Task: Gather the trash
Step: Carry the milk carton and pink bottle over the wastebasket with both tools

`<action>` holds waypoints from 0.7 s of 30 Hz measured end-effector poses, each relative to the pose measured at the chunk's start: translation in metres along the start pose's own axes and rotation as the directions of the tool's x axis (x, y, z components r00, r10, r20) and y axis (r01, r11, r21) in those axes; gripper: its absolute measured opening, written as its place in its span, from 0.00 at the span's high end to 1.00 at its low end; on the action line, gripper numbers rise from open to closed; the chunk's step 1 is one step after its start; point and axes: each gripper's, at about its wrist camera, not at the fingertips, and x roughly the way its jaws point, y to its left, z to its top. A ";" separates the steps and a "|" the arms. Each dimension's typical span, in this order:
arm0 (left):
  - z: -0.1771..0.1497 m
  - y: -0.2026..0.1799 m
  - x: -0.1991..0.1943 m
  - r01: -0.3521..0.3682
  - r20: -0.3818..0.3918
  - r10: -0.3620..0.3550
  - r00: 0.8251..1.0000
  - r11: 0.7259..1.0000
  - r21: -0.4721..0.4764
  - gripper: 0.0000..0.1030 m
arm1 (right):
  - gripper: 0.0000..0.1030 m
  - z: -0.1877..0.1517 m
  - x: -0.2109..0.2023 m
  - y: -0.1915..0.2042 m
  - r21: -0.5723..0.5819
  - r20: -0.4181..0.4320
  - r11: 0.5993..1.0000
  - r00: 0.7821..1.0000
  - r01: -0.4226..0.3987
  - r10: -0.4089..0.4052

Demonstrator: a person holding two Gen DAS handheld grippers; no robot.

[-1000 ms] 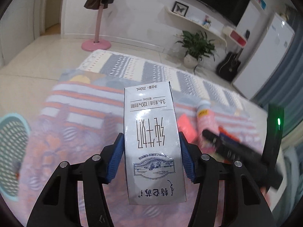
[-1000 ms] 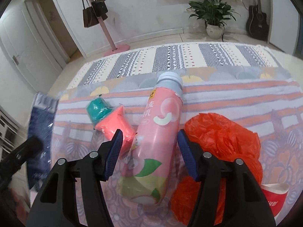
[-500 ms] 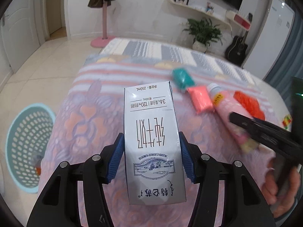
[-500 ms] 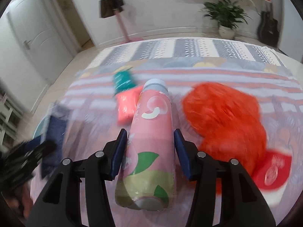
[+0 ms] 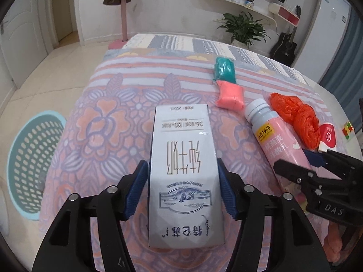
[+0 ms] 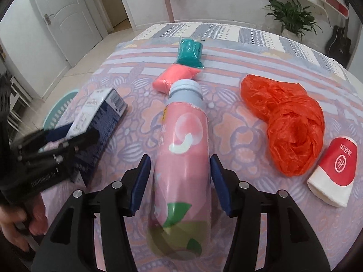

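Left gripper (image 5: 182, 182) is clamped on the milk carton (image 5: 185, 170) over the near table, light and crushable, while the right gripper (image 6: 180, 176) pinches the slick pink bottle (image 6: 181, 158) mid-body, seemingly snug.

a floral pink-and-lilac cloth (image 6: 226, 122) covers the table. on it lie a teal packet (image 6: 190, 50) touching a pink packet (image 6: 174, 78), a pink bottle (image 6: 183, 158), a crumpled orange bag (image 6: 288, 122) and a red-and-white cup (image 6: 335, 172) on its side.
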 end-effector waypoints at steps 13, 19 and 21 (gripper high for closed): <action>-0.007 0.026 -0.018 0.065 0.075 -0.059 0.995 0.995 -0.080 0.43 | 0.56 0.001 0.008 0.024 0.002 0.008 1.000 1.000 0.027 -0.027; -0.002 0.071 -0.059 0.058 0.174 -0.028 0.984 0.984 -0.168 0.43 | 0.56 0.016 -0.008 0.064 -0.044 0.082 0.996 0.994 -0.072 0.076; 0.000 0.088 -0.077 0.042 0.210 -0.007 0.978 0.986 -0.163 0.43 | 0.56 0.024 -0.013 0.083 -0.078 0.099 0.992 0.989 -0.103 0.111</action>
